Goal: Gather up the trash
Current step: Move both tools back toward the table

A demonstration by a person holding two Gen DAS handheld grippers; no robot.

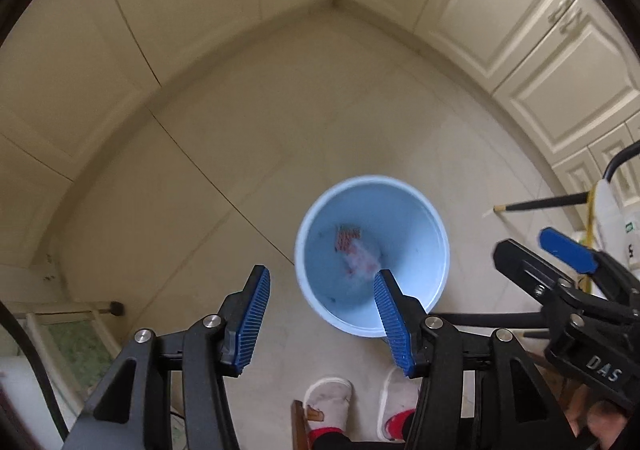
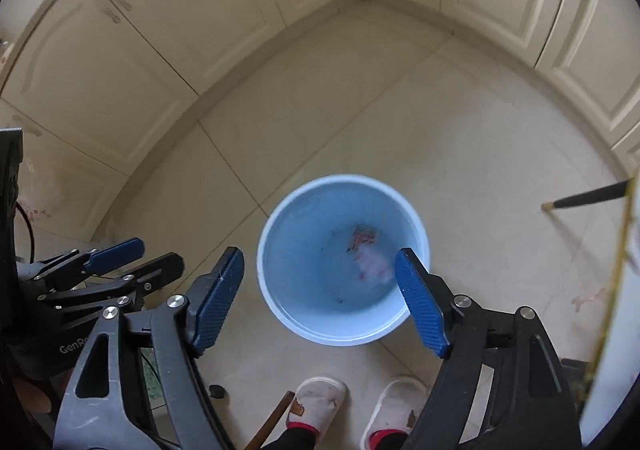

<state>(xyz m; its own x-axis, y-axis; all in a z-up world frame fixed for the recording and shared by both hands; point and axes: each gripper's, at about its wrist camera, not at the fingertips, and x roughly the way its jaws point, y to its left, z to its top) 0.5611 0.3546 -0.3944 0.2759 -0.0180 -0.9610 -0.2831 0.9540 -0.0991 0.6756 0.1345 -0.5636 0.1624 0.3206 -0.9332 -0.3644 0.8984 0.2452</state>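
Person's slippers (image 2: 318, 402) nearest, at the bucket's near side. Left gripper (image 1: 320, 314) jaws apart, nothing between; right gripper (image 2: 320, 298) jaws wide apart, empty, both above the light-blue bucket (image 2: 280, 306). Trash (image 2: 370, 256), a red-white wrapper, lies on the bucket bottom. Risk: either gripper dipping could clip the rim and tip the bucket. Broom handle (image 2: 588, 198) further right; cabinets (image 2: 120, 62) beyond.

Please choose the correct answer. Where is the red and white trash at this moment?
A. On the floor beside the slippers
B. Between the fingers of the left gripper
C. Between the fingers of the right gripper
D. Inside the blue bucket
D: the trash lies at the bottom of the bucket, and both grippers above it are open and empty.
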